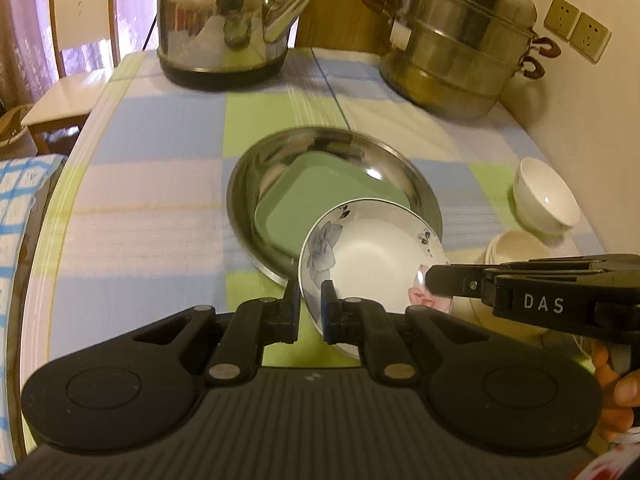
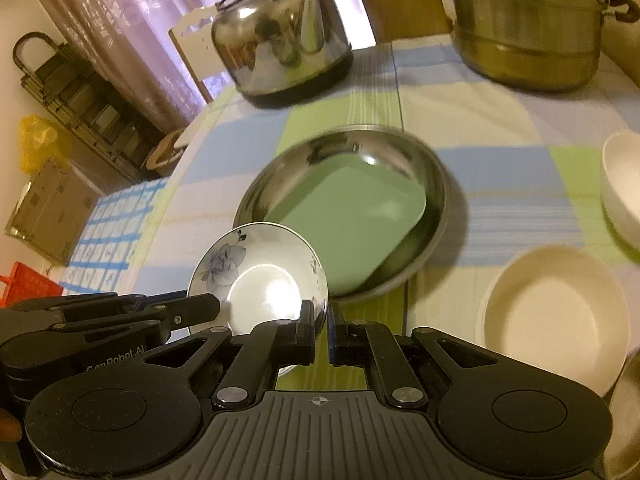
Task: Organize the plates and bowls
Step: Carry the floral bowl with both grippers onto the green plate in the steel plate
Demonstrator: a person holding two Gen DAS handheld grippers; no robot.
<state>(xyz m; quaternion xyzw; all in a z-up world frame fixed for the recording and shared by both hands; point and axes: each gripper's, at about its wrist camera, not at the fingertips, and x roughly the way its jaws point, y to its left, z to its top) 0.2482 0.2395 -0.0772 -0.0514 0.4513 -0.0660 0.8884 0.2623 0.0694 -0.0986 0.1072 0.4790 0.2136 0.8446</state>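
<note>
I have the flowered bowl pinched at opposite rims, left claw and right claw both clamped on it. Glazed, slippery, breakable; I'd keep both rim grips.

The steel basin shows motion blur along its near rim in both wrist views. The floral bowl hides the near corner of the green square plate. The right gripper covers part of the floral bowl's rim. In the right wrist view, the white bowl is cut off by the picture's edge. The steamer pot is cropped at the top.
</note>
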